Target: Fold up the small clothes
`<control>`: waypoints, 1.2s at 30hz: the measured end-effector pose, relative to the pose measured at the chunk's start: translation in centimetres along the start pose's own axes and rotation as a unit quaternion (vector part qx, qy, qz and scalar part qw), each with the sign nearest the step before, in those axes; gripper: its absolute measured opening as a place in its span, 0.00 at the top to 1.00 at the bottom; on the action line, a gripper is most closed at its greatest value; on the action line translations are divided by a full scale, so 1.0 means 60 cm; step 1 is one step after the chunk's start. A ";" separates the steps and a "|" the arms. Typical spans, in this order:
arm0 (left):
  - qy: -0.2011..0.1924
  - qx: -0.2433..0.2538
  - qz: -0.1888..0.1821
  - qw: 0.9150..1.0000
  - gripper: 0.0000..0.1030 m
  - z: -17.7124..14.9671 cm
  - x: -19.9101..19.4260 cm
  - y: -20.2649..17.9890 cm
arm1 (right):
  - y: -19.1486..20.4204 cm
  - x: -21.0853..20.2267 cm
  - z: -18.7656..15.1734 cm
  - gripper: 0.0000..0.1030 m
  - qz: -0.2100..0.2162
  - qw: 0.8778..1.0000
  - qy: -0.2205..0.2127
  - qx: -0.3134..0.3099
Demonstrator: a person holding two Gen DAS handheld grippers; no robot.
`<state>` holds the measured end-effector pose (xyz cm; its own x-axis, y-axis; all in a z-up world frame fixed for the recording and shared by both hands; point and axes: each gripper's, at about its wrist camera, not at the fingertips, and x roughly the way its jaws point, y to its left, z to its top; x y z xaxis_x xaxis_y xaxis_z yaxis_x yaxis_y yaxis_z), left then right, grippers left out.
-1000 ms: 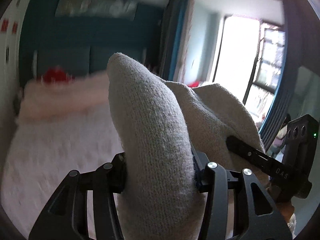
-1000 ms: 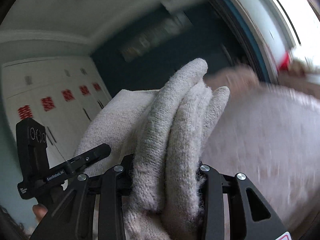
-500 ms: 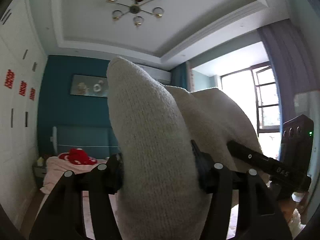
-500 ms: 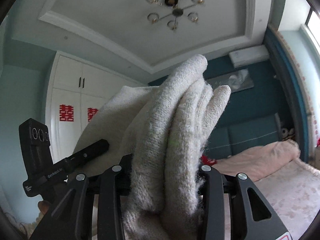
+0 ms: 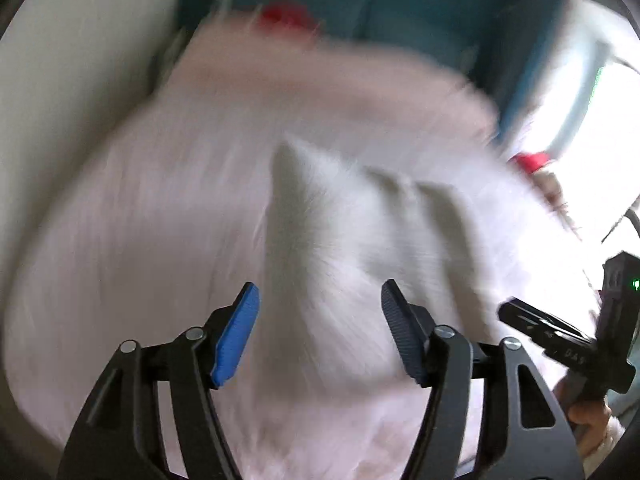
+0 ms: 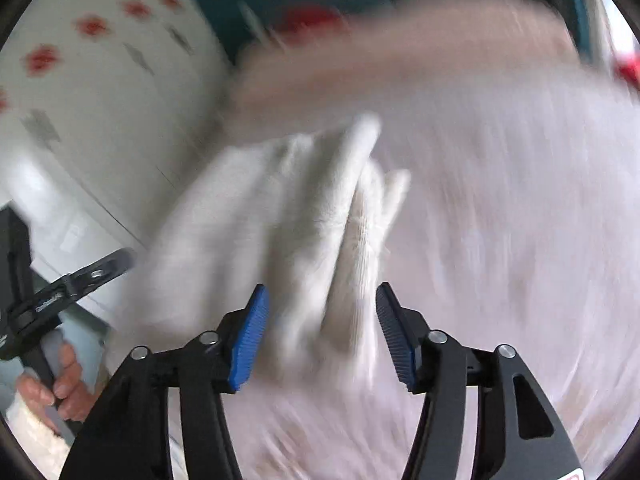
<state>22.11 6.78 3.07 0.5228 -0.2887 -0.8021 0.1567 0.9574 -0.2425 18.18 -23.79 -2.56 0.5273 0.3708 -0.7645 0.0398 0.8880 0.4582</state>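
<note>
Left gripper [image 5: 320, 332]: its jaws are standing apart and have just been opening; a gap is showing on each side between the pads and the cloth, so nothing is being pressed.
Left pads: the blue pad [image 5: 237, 336] is sitting left of the cloth, the dark ribbed pad on the right of it.
Knitted garment, left view [image 5: 340, 248]: the pale, woolly piece is lying between the open fingers and reaching forward from them, with one pointed corner standing up ahead of the tips.
Right gripper [image 6: 320, 328]: its jaws are also standing apart and have just been opening; the cloth is between them, but the pads are not closing on it.
Knitted garment, right view [image 6: 304, 216]: several bunched folds are rising ahead of the fingertips and spreading to the left of the tool, toward the other gripper.
Bed cover [image 5: 132, 208]: the pink surface is lying under and beyond both tools; the garment is probably resting on it, but the motion blur is making the contact unclear.
Hand [image 6: 56, 384]: at the lower left of the right tool, a hand is holding the handle of the other gripper.
Wardrobe [image 6: 88, 92]: white doors with red marks are showing to the left of the right tool.
Red object [image 5: 286, 20]: lying far ahead of the left tool, at the head of the bed; too blurred to name.
</note>
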 end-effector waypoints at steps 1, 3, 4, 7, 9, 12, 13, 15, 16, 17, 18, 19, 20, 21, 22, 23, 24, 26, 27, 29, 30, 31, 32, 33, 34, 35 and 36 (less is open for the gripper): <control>0.015 -0.025 -0.005 1.000 0.41 -0.029 0.017 0.024 | -0.018 0.009 -0.023 0.50 0.004 1.000 0.009 0.020; 0.028 -0.073 -0.016 0.997 0.40 -0.066 0.033 0.059 | -0.045 0.012 -0.059 0.49 0.015 0.998 0.012 0.053; 0.032 -0.101 -0.028 0.994 0.38 -0.076 0.039 0.074 | -0.049 0.017 -0.065 0.47 0.013 0.998 0.014 0.057; 0.023 -0.147 -0.051 0.988 0.26 -0.071 0.049 0.094 | -0.045 0.027 -0.046 0.32 0.016 0.998 0.020 0.065; 0.021 -0.163 -0.067 0.984 0.22 -0.052 0.058 0.101 | -0.025 0.032 -0.029 0.23 0.037 0.996 0.014 0.078; 0.028 -0.188 -0.099 0.977 0.14 -0.048 0.092 0.098 | -0.024 0.092 -0.010 0.20 0.035 0.995 0.033 0.090; 0.037 -0.197 -0.111 0.973 0.14 -0.048 0.110 0.099 | -0.025 0.115 -0.011 0.20 0.042 0.993 0.045 0.103; 0.065 -0.199 -0.114 0.971 0.15 -0.044 0.152 0.098 | -0.039 0.156 -0.017 0.20 0.059 0.985 0.071 0.144; 0.076 -0.195 -0.108 0.972 0.21 -0.045 0.169 0.098 | -0.045 0.172 -0.021 0.24 0.070 0.981 0.081 0.162; 0.086 -0.187 -0.105 0.973 0.30 -0.047 0.188 0.090 | -0.047 0.181 -0.023 0.32 0.073 0.979 0.078 0.173; 0.090 -0.183 -0.099 0.974 0.39 -0.048 0.192 0.087 | -0.043 0.185 -0.018 0.53 0.077 0.979 0.072 0.172; 0.085 -0.183 -0.096 0.975 0.49 -0.047 0.190 0.085 | -0.037 0.185 -0.012 0.60 0.080 0.980 0.075 0.167; 0.077 -0.183 -0.100 0.975 0.54 -0.043 0.177 0.083 | -0.021 0.173 0.001 0.62 0.078 0.983 0.070 0.153; 0.072 -0.179 -0.104 0.976 0.60 -0.041 0.165 0.081 | -0.008 0.165 0.011 0.65 0.077 0.986 0.064 0.133; 0.066 -0.173 -0.105 0.977 0.63 -0.037 0.150 0.079 | 0.007 0.150 0.020 0.66 0.079 0.989 0.058 0.112; 0.058 -0.162 -0.105 0.979 0.64 -0.036 0.124 0.077 | 0.027 0.125 0.029 0.66 0.086 0.991 0.051 0.086; 0.054 -0.159 -0.107 0.980 0.64 -0.038 0.111 0.080 | 0.036 0.111 0.030 0.66 0.091 0.992 0.049 0.075; 0.055 -0.164 -0.117 0.978 0.64 -0.053 0.082 0.090 | 0.047 0.090 0.018 0.66 0.097 0.992 0.053 0.056; 0.064 -0.160 -0.111 0.979 0.62 -0.067 0.080 0.091 | 0.046 0.094 -0.001 0.61 0.087 0.993 0.065 0.048; 0.087 -0.137 -0.070 0.984 0.56 -0.106 0.105 0.086 | 0.036 0.129 -0.037 0.53 0.043 0.994 0.096 0.026; 0.090 -0.125 -0.055 0.987 0.51 -0.121 0.114 0.080 | 0.023 0.152 -0.062 0.44 0.006 0.993 0.115 0.020; 0.085 -0.119 -0.046 0.988 0.49 -0.128 0.113 0.075 | 0.014 0.145 -0.073 0.44 0.017 0.994 0.101 0.038; 0.072 -0.107 -0.036 0.991 0.49 -0.131 0.099 0.064 | 0.009 0.126 -0.075 0.44 0.025 0.995 0.081 0.061; 0.058 -0.087 -0.020 0.994 0.49 -0.127 0.081 0.050 | 0.016 0.095 -0.071 0.45 0.003 0.997 0.055 0.061; 0.046 -0.067 -0.004 0.997 0.49 -0.118 0.065 0.038 | 0.033 0.066 -0.064 0.48 -0.025 0.998 0.029 0.040; 0.035 -0.047 0.015 0.998 0.49 -0.112 0.051 0.026 | 0.055 0.035 -0.056 0.51 -0.047 0.999 0.002 0.006; 0.026 -0.031 0.028 0.999 0.47 -0.107 0.040 0.016 | 0.077 0.010 -0.049 0.58 -0.058 0.998 -0.020 -0.024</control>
<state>18.16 7.02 -2.60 0.4847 -0.2358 -0.8423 0.0749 0.9706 -0.2287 16.19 -18.64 -2.26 0.5545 0.2553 -0.7921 0.0615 0.9366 0.3449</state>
